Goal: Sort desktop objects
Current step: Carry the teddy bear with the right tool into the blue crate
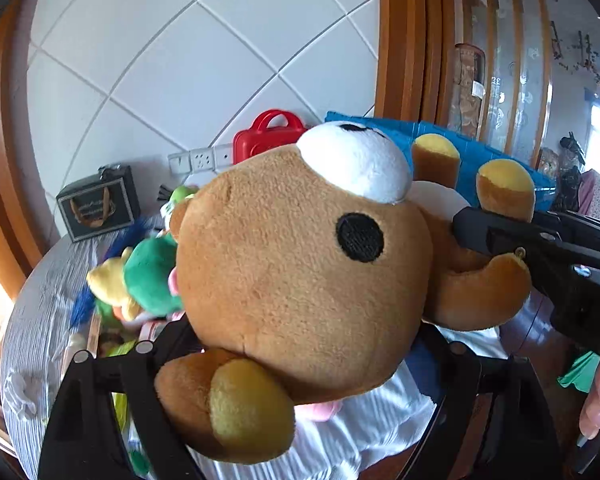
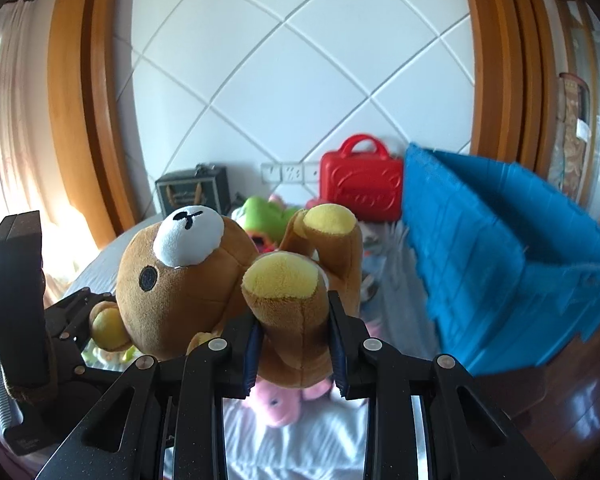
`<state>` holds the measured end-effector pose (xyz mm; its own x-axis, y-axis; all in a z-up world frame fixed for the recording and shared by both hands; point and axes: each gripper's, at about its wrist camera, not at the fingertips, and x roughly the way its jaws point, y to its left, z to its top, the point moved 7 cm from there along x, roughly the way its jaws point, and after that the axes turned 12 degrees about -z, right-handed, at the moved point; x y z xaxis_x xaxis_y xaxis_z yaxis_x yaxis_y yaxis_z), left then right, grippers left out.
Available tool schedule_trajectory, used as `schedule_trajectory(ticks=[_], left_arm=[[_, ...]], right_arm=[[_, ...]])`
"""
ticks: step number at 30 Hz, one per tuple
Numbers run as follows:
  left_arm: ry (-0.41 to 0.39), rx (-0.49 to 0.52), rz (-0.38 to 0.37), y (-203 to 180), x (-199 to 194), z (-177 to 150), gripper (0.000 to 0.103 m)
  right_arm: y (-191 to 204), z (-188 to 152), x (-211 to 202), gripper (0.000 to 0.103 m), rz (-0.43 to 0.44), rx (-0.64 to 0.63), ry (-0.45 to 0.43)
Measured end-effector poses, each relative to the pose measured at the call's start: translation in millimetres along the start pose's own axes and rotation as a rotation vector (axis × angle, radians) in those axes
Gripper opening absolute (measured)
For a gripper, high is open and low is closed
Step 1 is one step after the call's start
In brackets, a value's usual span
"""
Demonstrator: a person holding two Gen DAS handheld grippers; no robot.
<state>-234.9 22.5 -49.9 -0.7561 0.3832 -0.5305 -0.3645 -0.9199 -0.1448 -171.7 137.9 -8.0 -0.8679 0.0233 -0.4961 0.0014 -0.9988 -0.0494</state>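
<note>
Between both grippers, brown plush bear, leg clamped by right gripper

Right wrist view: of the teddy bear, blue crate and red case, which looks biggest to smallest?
1. Blue crate
2. Teddy bear, though nearness to the camera inflates it
3. Red case

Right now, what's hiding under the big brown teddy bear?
Below the lifted teddy bear lies a pink plush toy on the white cloth. The bear and right gripper cover part of it.

Two close wrist views, shared plush bear.
</note>
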Motion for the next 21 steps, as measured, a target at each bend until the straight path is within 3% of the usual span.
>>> schedule_trajectory(ticks=[13, 21], left_arm=[[-0.106, 0.103, -0.086, -70.4, 87.1, 134.5, 0.088], [-0.080, 0.156, -0.182, -123.0, 159.8, 210.8, 0.089]], right_arm=[[-117.4, 103.4, 32.7, 0.028, -0.128, 0.023, -0.112], [-204.0, 149.9, 57.7, 0.028, -0.259, 0.056, -0.101]])
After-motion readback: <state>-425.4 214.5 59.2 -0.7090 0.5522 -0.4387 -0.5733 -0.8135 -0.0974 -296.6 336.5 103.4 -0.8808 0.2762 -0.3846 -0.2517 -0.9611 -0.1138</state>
